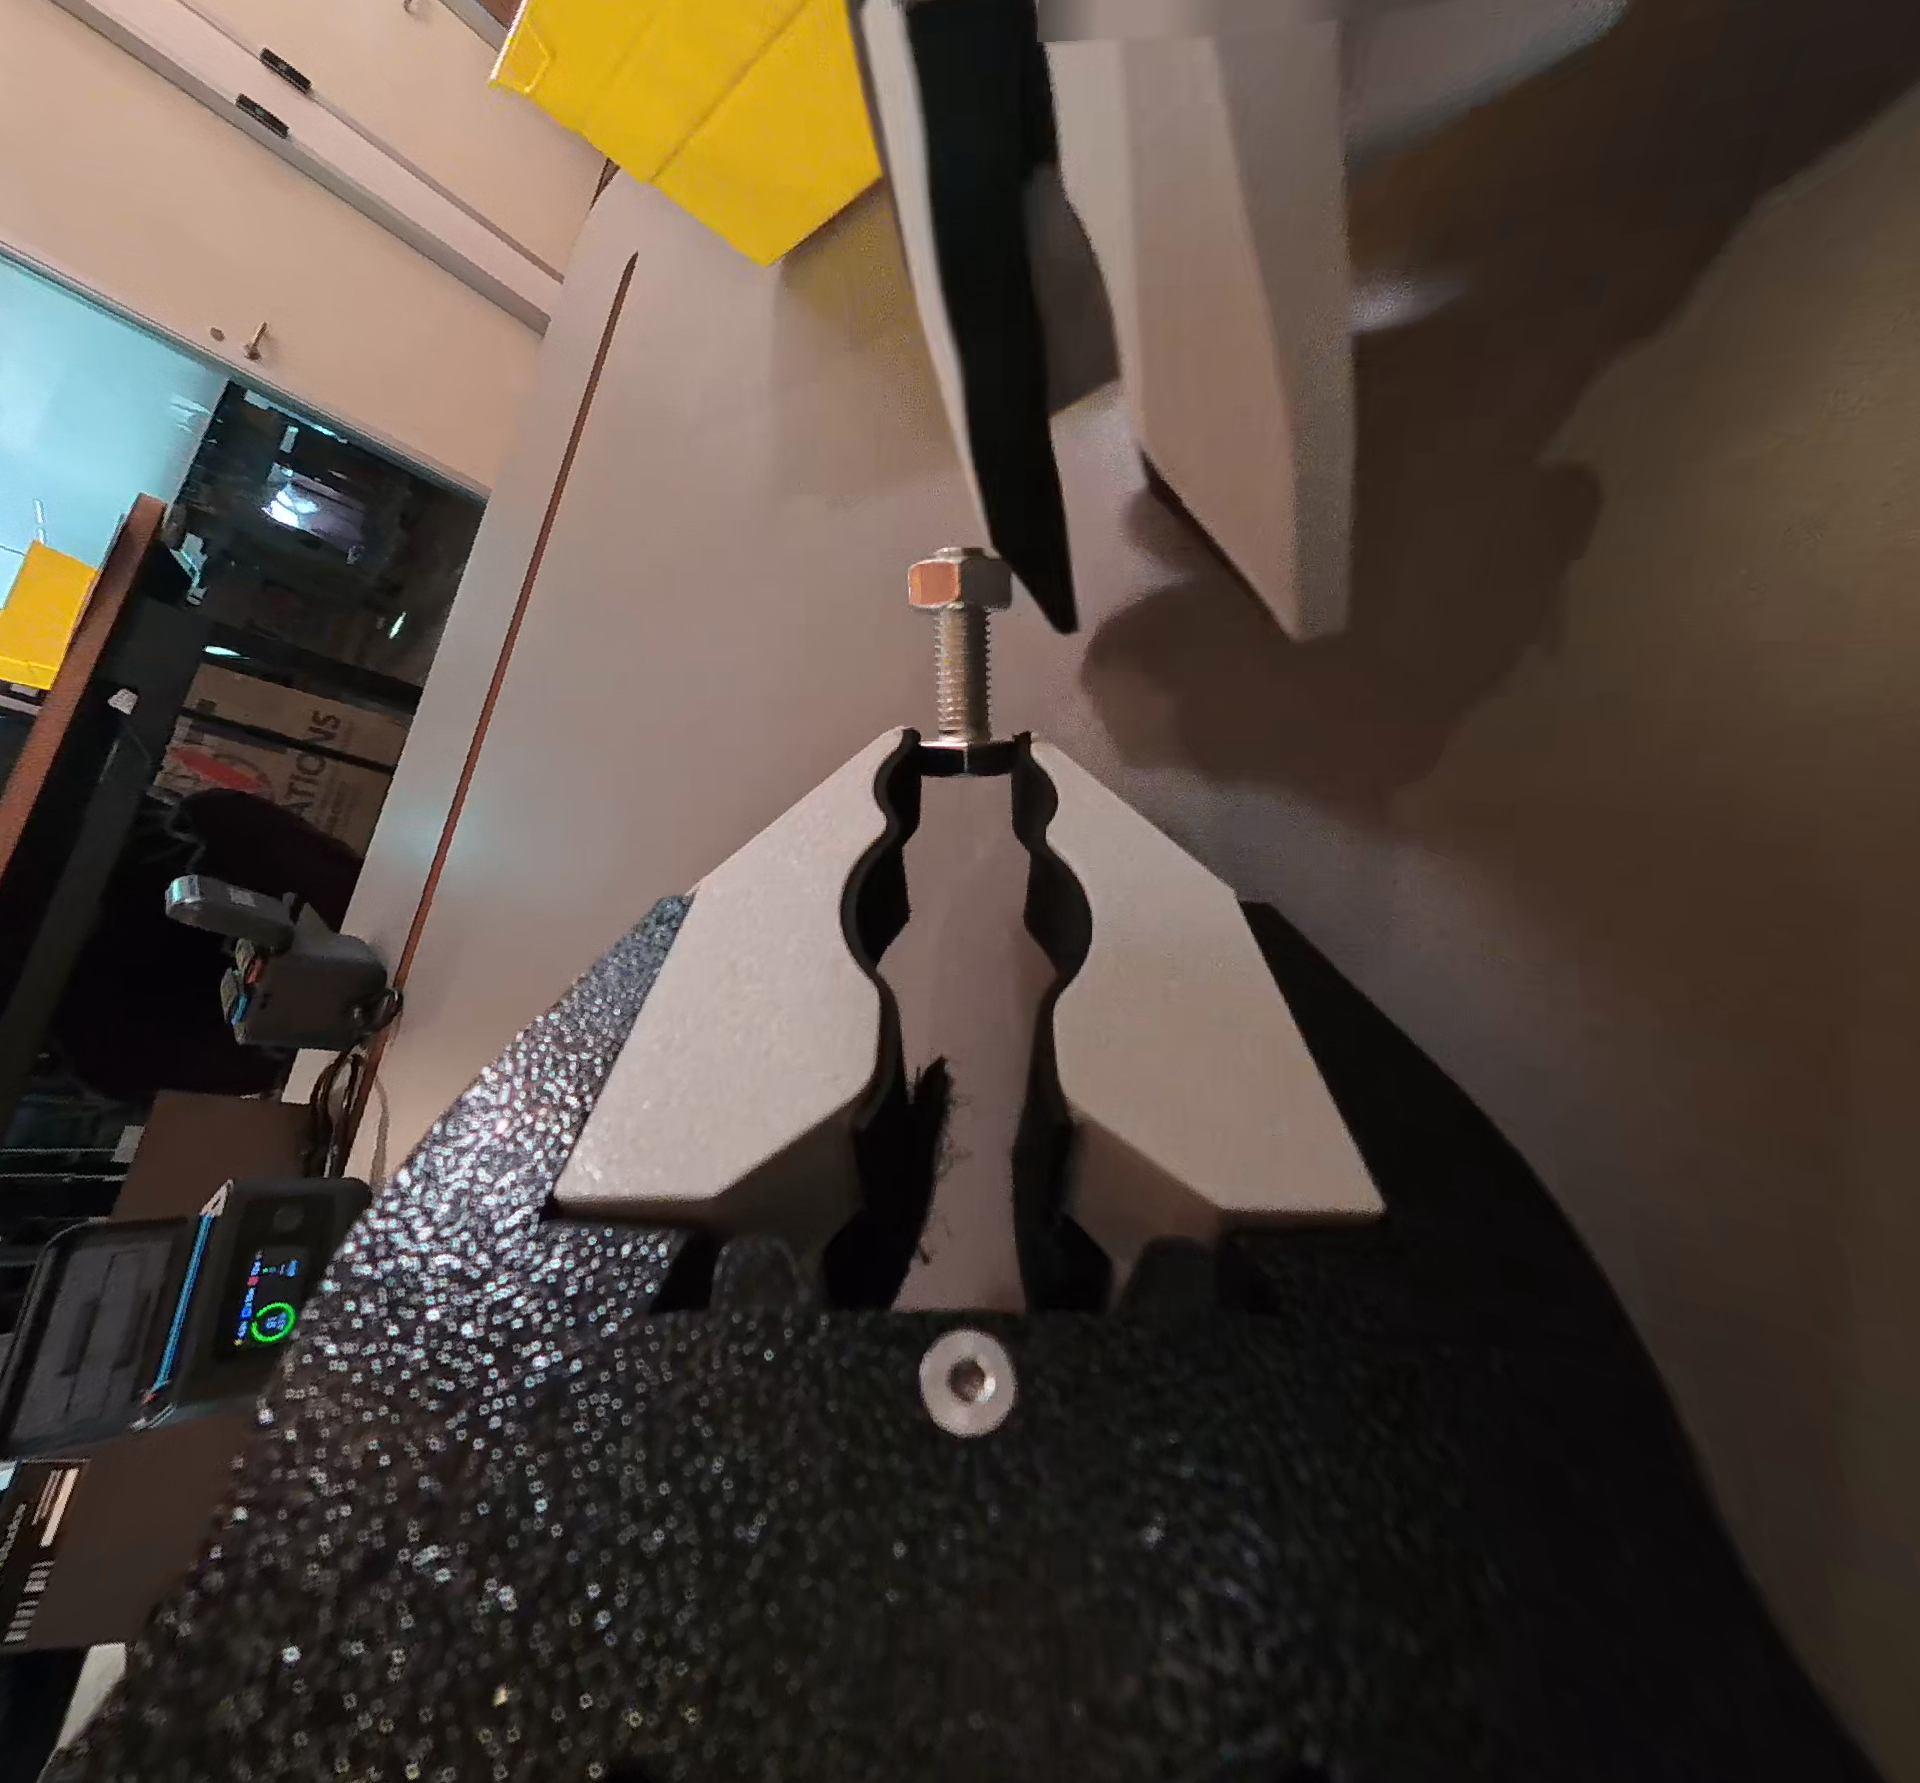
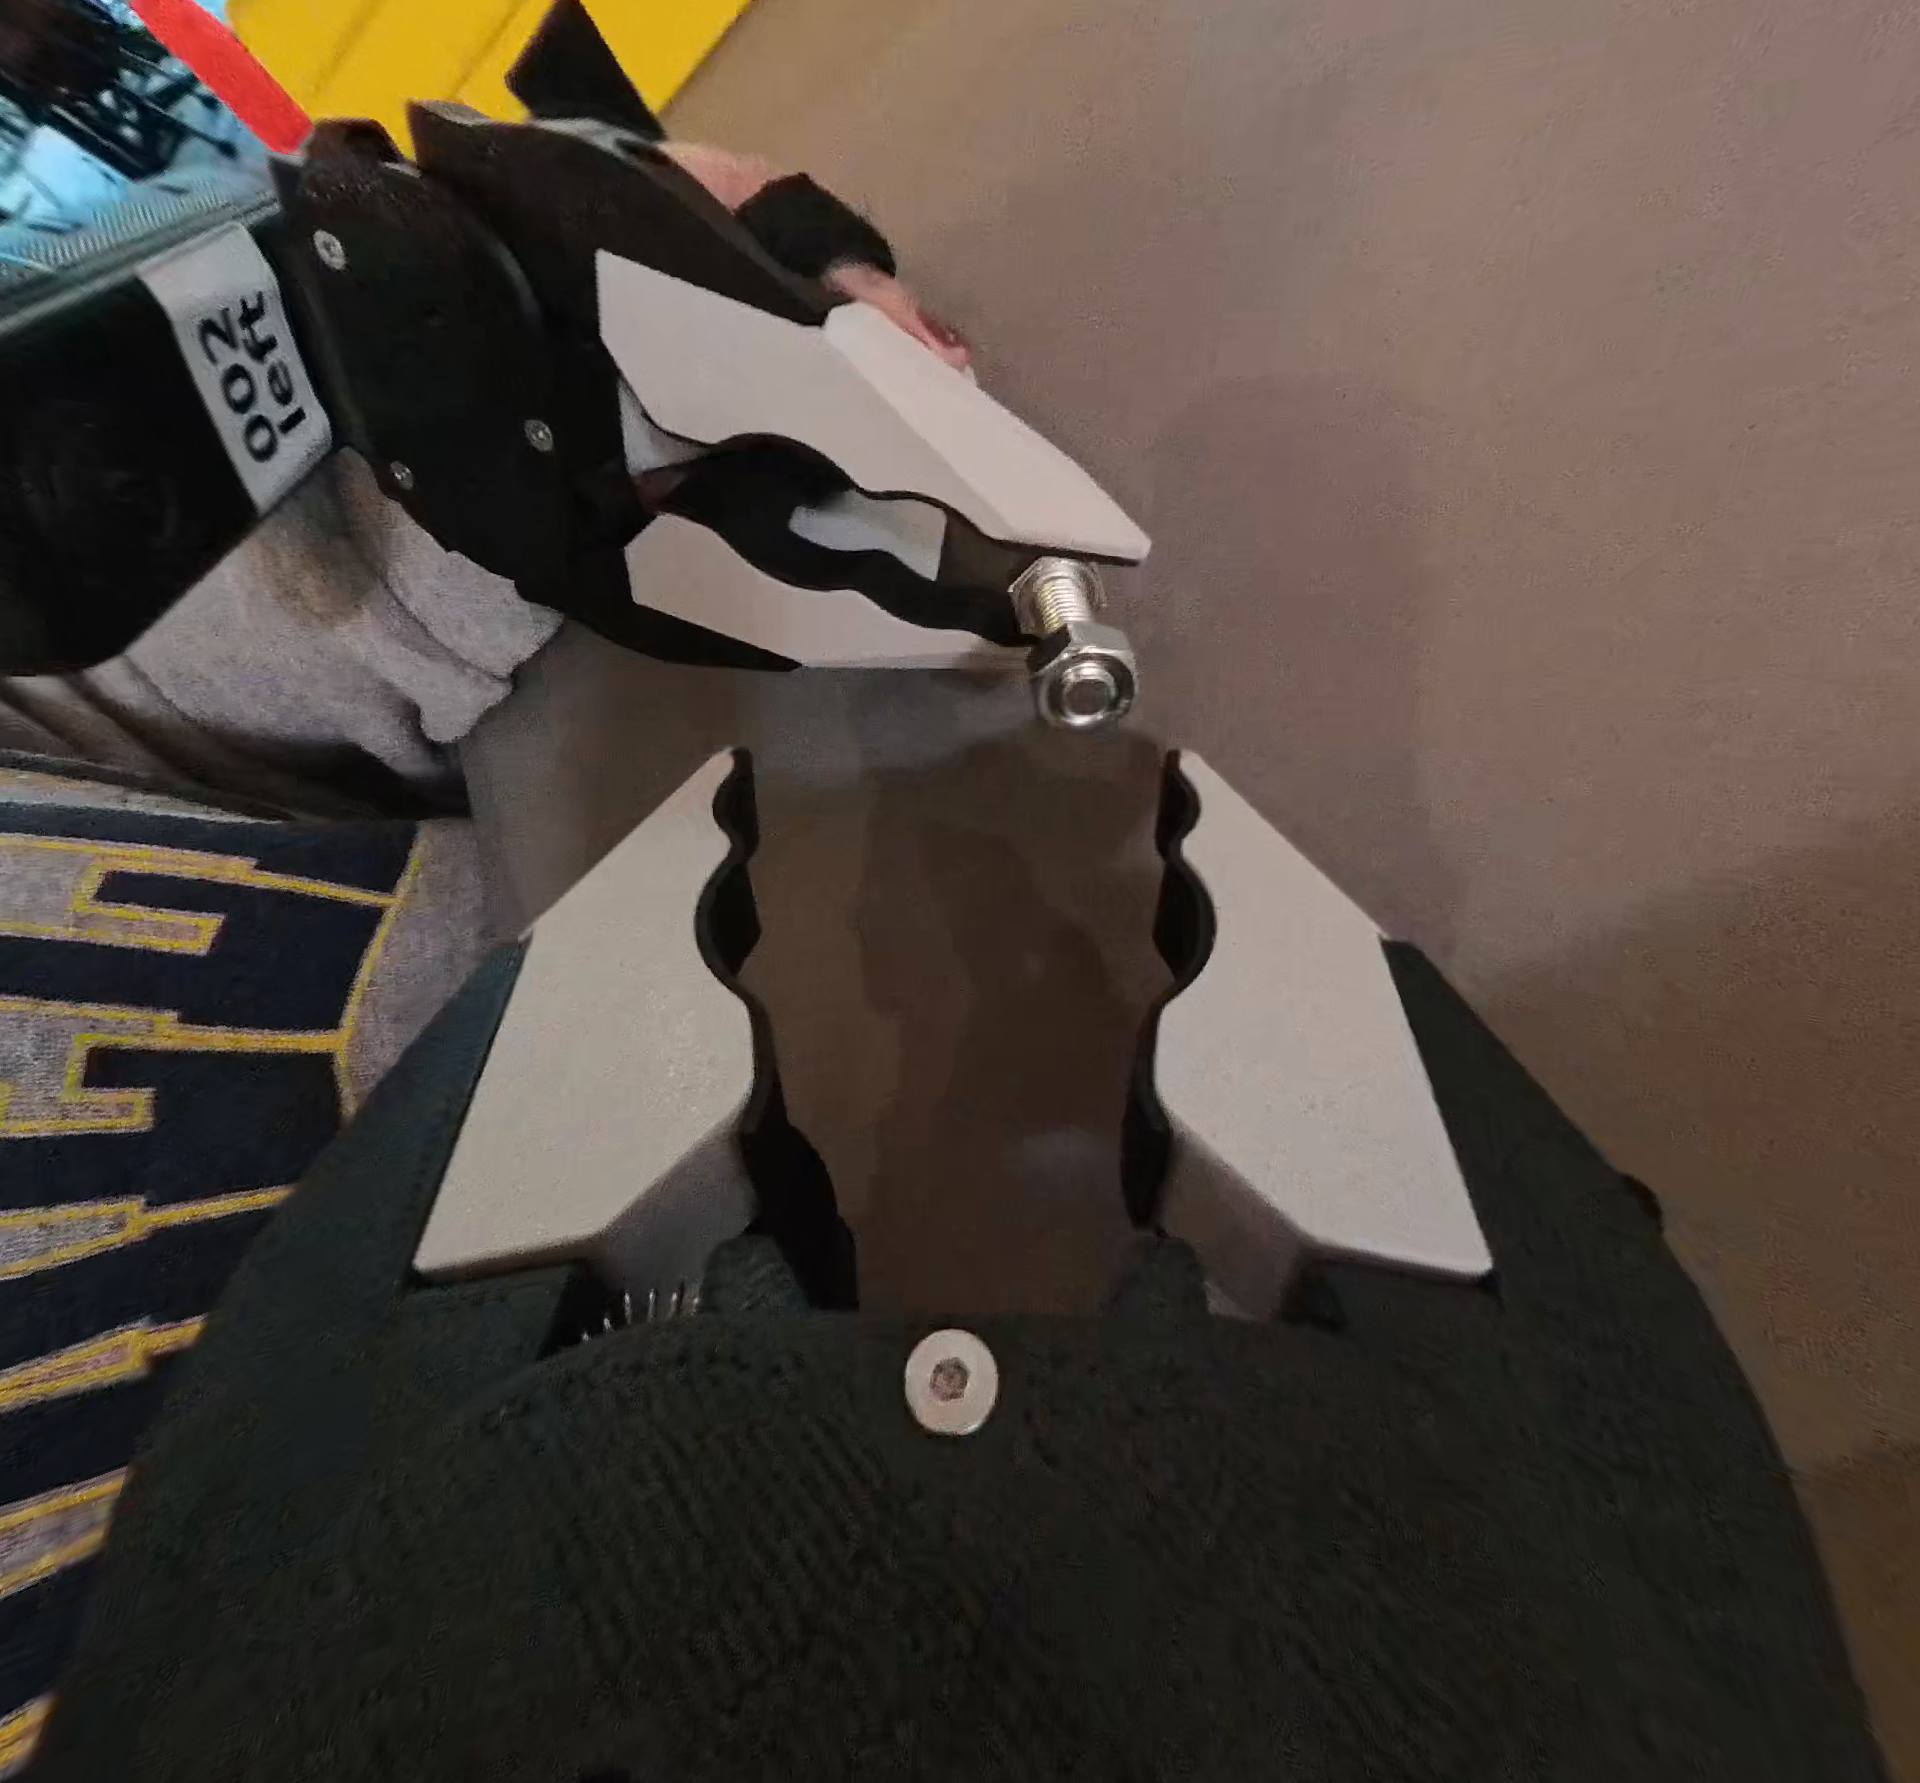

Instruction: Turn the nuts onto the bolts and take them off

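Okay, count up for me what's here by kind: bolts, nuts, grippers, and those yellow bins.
Bolts: 1, the bolt clamped in the left gripper
Nuts: 1, the nut at the bolt's far end
Grippers: 2, the left one and the open right gripper
Yellow bins: 1 near, the yellow bin
Total: 5

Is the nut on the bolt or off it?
On: the nut sits at the threaded end of the bolt, whose head the left gripper clamps.

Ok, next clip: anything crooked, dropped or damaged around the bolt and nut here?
Nothing stands out. The left gripper clamps the bolt by its head, shank pointing straight out, with the nut sitting square at the threaded end. The right gripper is open just beside the nut, touching nothing.
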Demonstrator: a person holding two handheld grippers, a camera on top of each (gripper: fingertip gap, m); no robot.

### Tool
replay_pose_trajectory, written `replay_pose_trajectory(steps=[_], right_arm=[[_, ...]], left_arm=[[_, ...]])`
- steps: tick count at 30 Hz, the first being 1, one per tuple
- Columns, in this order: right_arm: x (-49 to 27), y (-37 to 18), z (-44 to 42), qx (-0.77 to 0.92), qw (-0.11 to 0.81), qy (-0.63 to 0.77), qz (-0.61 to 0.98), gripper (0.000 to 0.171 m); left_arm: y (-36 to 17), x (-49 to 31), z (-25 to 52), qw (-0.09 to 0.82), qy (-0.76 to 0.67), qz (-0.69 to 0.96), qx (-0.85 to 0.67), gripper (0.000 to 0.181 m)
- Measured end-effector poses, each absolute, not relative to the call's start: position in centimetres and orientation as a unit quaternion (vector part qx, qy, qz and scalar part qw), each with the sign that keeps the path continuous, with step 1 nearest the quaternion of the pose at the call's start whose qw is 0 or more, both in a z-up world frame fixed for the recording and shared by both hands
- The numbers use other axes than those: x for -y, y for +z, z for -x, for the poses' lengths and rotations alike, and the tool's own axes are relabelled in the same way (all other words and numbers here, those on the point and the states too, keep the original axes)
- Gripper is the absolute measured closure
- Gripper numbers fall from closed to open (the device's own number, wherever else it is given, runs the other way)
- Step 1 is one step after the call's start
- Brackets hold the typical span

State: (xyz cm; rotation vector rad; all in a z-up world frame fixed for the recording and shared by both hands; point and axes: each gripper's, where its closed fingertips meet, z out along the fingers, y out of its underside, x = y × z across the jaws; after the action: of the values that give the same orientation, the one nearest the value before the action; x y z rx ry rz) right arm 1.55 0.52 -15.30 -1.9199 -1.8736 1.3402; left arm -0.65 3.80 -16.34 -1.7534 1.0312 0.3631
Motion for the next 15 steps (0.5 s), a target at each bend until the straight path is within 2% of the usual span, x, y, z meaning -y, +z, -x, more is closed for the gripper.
replay_pose_trajectory(steps=[3, 6, 8, 12, 15], right_arm=[[0.4, -15.0, -0.9, 0.633, 0.077, 0.452, 0.623, 0.093], [0.4, -13.0, 0.3, 0.670, 0.169, 0.457, 0.560, 0.085], [1.3, -9.8, 0.9, 0.655, 0.214, 0.511, 0.514, 0.093], [-1.0, -13.6, -0.5, 0.643, 0.144, 0.431, 0.616, 0.087], [-0.7, -14.9, -1.6, 0.623, 0.087, 0.432, 0.647, 0.088]], left_arm=[[-16.4, -3.9, 0.8, 0.511, 0.151, 0.734, -0.422, 0.165], [-16.2, -3.9, 1.0, 0.517, 0.142, 0.737, -0.412, 0.165], [-16.5, -4.1, 1.0, 0.502, 0.159, 0.739, -0.420, 0.165], [-16.3, -4.2, 1.1, 0.506, 0.159, 0.741, -0.412, 0.165], [-16.4, -4.2, 1.1, 0.504, 0.162, 0.739, -0.417, 0.165]])
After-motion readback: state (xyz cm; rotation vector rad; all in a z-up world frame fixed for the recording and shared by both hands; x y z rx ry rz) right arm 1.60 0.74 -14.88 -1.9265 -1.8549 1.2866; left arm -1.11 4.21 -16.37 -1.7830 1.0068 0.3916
